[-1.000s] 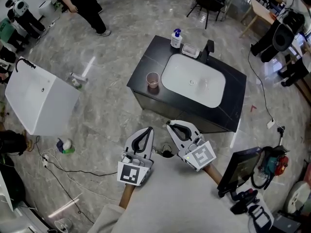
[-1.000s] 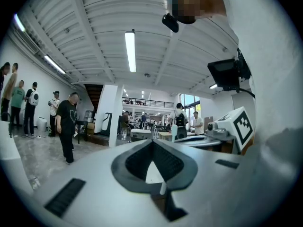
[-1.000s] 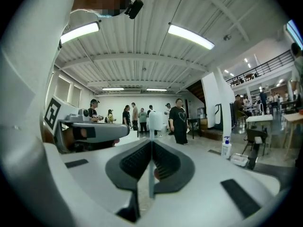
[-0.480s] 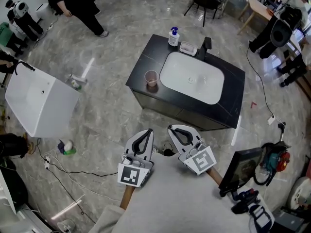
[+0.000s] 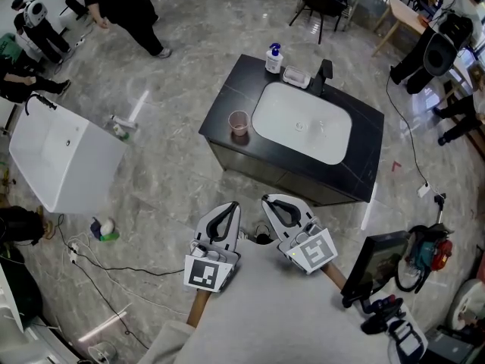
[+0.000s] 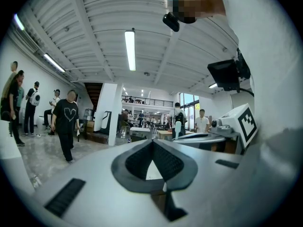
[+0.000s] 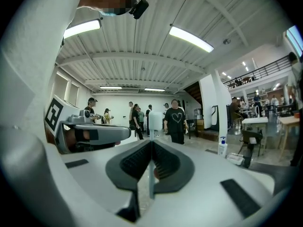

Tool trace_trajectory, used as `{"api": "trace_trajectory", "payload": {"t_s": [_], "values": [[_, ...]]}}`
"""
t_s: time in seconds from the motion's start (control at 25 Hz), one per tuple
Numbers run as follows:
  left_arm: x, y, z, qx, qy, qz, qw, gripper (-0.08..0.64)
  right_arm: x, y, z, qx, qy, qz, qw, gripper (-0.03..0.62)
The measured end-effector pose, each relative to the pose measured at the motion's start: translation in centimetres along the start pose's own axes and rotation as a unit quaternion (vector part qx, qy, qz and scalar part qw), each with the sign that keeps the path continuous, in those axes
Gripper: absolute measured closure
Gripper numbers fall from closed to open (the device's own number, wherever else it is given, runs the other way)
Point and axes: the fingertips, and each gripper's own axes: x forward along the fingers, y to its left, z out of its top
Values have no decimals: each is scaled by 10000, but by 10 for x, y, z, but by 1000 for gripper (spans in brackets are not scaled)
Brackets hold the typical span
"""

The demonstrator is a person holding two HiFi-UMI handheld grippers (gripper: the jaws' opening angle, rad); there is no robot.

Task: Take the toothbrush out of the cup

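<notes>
A pink cup (image 5: pixel 239 123) stands on the left corner of a black vanity (image 5: pixel 227 97) with a white basin (image 5: pixel 301 123); nothing shows sticking out of the cup. Both grippers are held close to my body, well short of the vanity, pointing level. My right gripper (image 5: pixel 266 199) (image 7: pixel 151 142) is shut on a thin pale toothbrush (image 7: pixel 155 122), whose stem runs between the pads and whose head juts past the tips. My left gripper (image 5: pixel 229 204) (image 6: pixel 152 142) is shut with nothing in it. The left gripper view also shows the right gripper (image 6: pixel 201 138) alongside.
On the vanity's far edge are a soap bottle (image 5: pixel 274 58), a soap dish (image 5: pixel 296 77) and a black faucet (image 5: pixel 326 73). A white sink unit (image 5: pixel 64 158) stands at the left, a monitor (image 5: pixel 375 262) at the right. Cables (image 5: pixel 98 268) lie on the floor. A person (image 5: pixel 125 6) walks at the top left.
Both grippers stay where they were. The person at the top left has stepped a little; the head view has shifted slightly.
</notes>
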Motion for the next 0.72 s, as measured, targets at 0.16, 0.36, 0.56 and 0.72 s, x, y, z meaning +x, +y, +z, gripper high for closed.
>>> {"api": "trace_trajectory", "payload": {"t_s": [0.16, 0.36, 0.56, 0.72], "values": [[-1, 0, 0, 15, -14, 10, 10000, 556, 1, 1, 1, -23, -22, 24, 10000, 577], [-1, 1, 0, 28, -33, 5, 10000, 557, 5, 4, 2, -63, -46, 80, 9999, 577], [-1, 1, 2, 10, -53, 3, 10000, 557, 6, 3, 0, -39, 21, 56, 10000, 577], [-1, 3, 3, 0, -50, 15, 10000, 557, 9, 3, 1, -57, 12, 66, 10000, 577]]}}
